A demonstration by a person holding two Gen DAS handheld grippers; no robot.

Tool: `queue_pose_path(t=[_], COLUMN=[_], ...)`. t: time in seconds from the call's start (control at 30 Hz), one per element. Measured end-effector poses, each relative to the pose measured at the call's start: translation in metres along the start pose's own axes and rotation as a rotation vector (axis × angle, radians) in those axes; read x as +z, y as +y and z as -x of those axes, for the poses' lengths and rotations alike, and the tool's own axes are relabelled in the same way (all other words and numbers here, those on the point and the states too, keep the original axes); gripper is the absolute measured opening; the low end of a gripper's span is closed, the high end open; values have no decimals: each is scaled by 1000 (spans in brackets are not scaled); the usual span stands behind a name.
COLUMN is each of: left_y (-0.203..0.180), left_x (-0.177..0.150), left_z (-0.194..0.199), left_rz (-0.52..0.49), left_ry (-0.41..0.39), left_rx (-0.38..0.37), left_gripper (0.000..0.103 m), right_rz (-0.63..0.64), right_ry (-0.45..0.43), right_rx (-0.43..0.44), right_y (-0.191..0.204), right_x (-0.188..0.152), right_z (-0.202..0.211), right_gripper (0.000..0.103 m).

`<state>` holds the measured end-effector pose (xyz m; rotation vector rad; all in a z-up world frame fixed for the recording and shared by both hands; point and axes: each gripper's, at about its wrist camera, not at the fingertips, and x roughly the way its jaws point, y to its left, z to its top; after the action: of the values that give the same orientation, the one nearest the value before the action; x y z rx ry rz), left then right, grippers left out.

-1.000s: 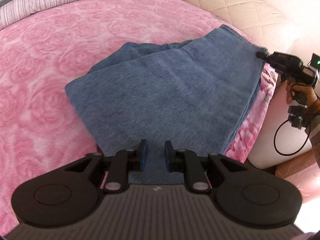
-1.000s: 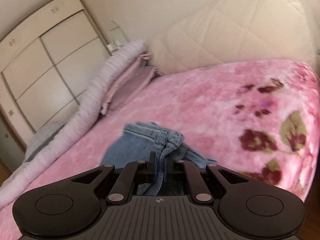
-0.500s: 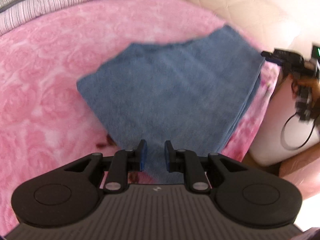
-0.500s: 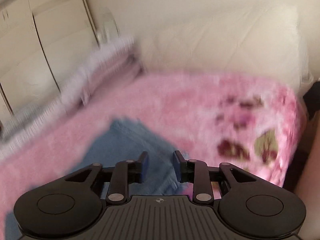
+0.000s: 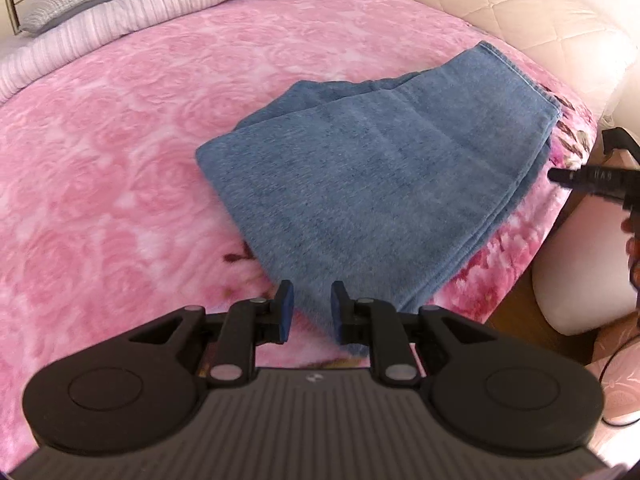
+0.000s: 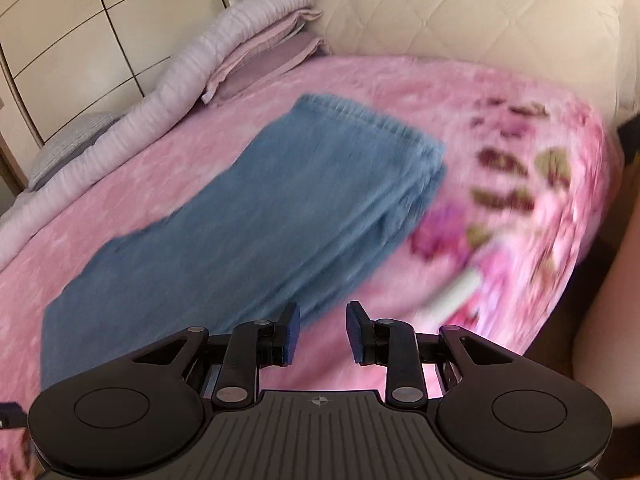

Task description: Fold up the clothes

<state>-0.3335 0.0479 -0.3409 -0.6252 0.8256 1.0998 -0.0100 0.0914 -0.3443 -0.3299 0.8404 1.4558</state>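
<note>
A folded blue denim garment (image 5: 380, 184) lies flat on the pink floral blanket (image 5: 100, 140), close to the bed's corner. My left gripper (image 5: 313, 312) hovers over the garment's near corner. Its jaws are opening, with the cloth lying below the gap and no pad pressing on it. The right wrist view is motion-blurred and shows the same denim garment (image 6: 248, 232) ahead and to the left. My right gripper (image 6: 323, 328) is open just off the garment's edge, with only the pink blanket (image 6: 400, 92) in its gap. From the left wrist view, the right gripper (image 5: 560, 176) sits beside the garment's right edge.
Pillows and a rolled striped quilt (image 5: 120, 12) line the far side of the bed. A cream quilted headboard (image 5: 500, 8) rises behind. Wardrobe doors (image 6: 80, 40) stand beyond. The bed edge drops to the floor at right, by a white cushion (image 5: 580, 272) and a person's hand (image 5: 634, 240).
My right gripper let go of the bunched denim edge, opened and drew back. My left gripper pulled back from the garment's near edge. The garment now lies flat.
</note>
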Motion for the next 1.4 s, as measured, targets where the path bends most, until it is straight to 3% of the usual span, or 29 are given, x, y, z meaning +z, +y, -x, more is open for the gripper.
queue_pose_path(t=[0.27, 0.57, 0.7, 0.93, 1.07, 1.17, 1.4], left_y=[16, 32, 32, 31, 32, 30, 14], left_x=[-34, -67, -71, -71, -68, -67, -50], left_z=[13, 36, 50, 59, 57, 52, 21], left_rz=[55, 113, 126, 124, 119, 107, 112], left_ry=[-19, -33, -63, -92, -119, -138, -164], left_rx=[57, 87, 81, 72, 30, -27, -112], left_gripper=[18, 18, 18, 18, 18, 18, 18], right_rz=[16, 103, 192, 230, 239, 263, 335], right_ry=[-4, -41, -53, -36, -40, -37, -54], right_rx=[-70, 1, 5, 11, 24, 84, 128], right_y=[18, 58, 79, 95, 98, 104, 122], right_x=[-26, -57, -63, -65, -66, -70, -65], right_z=[9, 48, 59, 65, 65, 66, 35], right_gripper=[30, 30, 30, 30, 30, 30, 29])
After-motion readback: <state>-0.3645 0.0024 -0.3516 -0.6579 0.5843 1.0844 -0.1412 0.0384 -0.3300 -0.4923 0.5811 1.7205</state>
